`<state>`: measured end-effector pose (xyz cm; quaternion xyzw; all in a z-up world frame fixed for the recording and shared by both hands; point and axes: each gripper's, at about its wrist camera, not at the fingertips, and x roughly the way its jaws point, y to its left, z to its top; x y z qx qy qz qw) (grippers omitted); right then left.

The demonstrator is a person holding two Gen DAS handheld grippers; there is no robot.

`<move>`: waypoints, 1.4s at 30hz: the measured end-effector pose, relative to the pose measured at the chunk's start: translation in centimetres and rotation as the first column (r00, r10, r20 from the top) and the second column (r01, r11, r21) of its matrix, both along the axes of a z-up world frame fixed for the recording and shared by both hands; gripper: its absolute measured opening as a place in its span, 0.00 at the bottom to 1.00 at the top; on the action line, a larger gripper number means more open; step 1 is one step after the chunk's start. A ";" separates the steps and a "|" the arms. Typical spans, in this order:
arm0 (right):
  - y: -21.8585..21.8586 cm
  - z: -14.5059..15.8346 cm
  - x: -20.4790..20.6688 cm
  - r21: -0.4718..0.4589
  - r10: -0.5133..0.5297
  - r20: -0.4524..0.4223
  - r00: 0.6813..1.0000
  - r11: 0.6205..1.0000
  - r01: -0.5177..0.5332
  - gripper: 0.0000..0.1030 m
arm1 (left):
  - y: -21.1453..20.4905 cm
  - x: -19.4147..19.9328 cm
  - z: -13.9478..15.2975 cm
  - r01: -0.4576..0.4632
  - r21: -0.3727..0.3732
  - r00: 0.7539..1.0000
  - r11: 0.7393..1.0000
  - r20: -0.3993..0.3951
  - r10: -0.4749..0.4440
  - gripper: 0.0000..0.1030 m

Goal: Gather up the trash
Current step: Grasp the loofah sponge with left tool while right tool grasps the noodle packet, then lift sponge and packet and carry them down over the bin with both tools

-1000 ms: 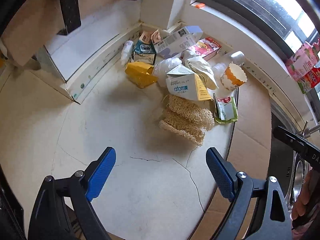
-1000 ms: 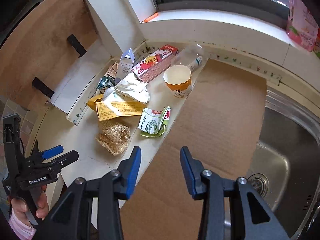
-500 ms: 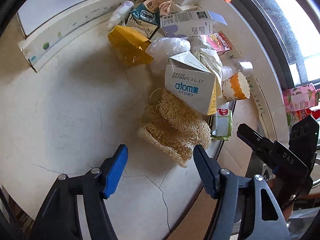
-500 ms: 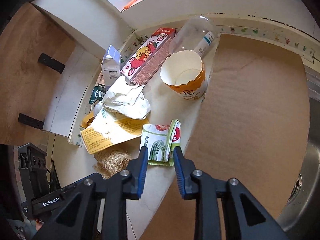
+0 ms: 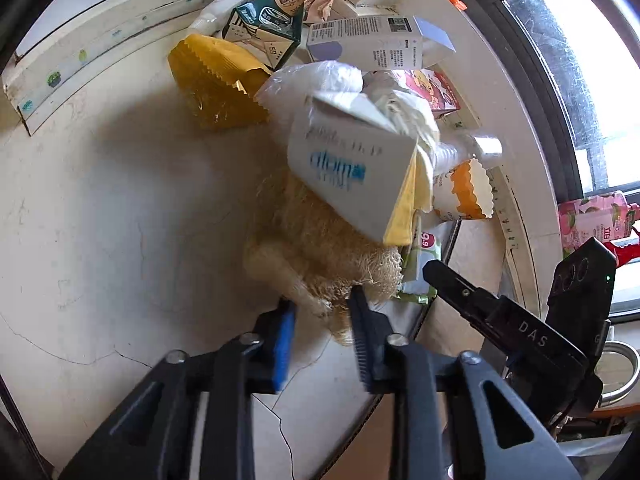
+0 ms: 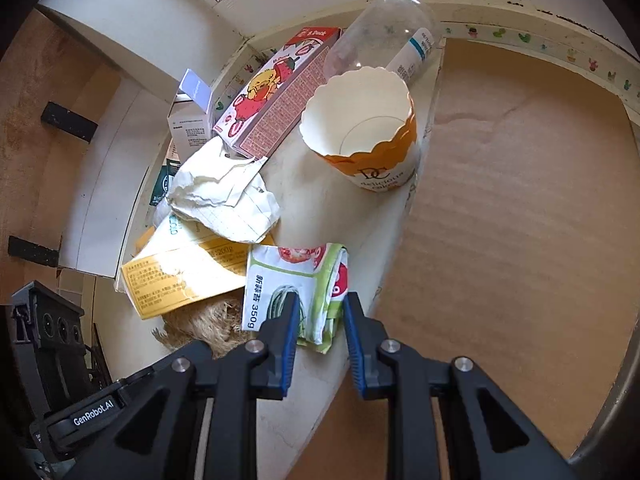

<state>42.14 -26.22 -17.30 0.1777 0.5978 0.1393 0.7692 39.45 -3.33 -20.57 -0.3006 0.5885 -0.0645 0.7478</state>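
Two views: left wrist showed the left gripper (image 5: 322,326) pinching the near end of the tan fibrous loofah (image 5: 320,248) on the counter; right wrist showed the right gripper (image 6: 320,320) straddling the green-white plastic wrapper (image 6: 298,284), contact unclear.

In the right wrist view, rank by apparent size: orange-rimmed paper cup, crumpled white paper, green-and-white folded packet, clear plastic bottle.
1. Orange-rimmed paper cup and crumpled white paper: look alike, unranked.
2. Green-and-white folded packet: nearest the camera, so it may be flattered.
3. Clear plastic bottle: partly hidden behind the cup, unsure.
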 end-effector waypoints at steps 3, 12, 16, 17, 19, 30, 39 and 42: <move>0.6 -0.5 0.2 0.009 0.000 -0.006 1.000 1.000 0.000 0.14 | 0.0 0.0 0.0 -0.011 -0.007 1.000 1.000 0.013 0.012 0.13; 1.1 1.4 -1.5 0.028 0.019 0.071 0.997 0.999 -0.021 0.07 | 0.8 -1.7 2.8 0.012 0.120 0.997 0.993 0.080 -0.021 0.09; 0.7 2.8 -3.8 0.033 0.031 0.098 0.995 0.999 -0.034 0.07 | 1.3 -3.6 3.9 0.034 0.154 0.995 0.987 0.091 -0.048 0.09; 0.6 3.1 -4.6 0.027 0.037 0.107 0.994 0.999 -0.040 0.07 | 1.3 -4.0 4.2 0.038 0.152 0.994 0.988 0.093 -0.053 0.09; 0.7 3.8 -6.2 0.010 0.047 0.124 0.991 0.999 -0.049 0.07 | 1.4 -5.3 4.6 0.051 0.138 0.993 0.989 0.100 -0.065 0.09; 1.0 8.3 -17.9 0.006 0.014 0.223 0.975 1.000 -0.016 0.07 | 2.9 -13.4 8.8 0.175 0.117 0.967 0.978 0.164 -0.193 0.08; 1.7 10.6 -27.8 0.010 -0.053 0.268 0.962 0.999 0.052 0.07 | 3.5 -20.7 13.4 0.280 0.163 0.919 0.946 0.240 -0.313 0.09; 2.0 11.3 -30.7 0.010 -0.071 0.288 0.955 0.997 0.071 0.07 | 3.5 -23.3 14.4 0.313 0.178 0.900 0.933 0.259 -0.351 0.08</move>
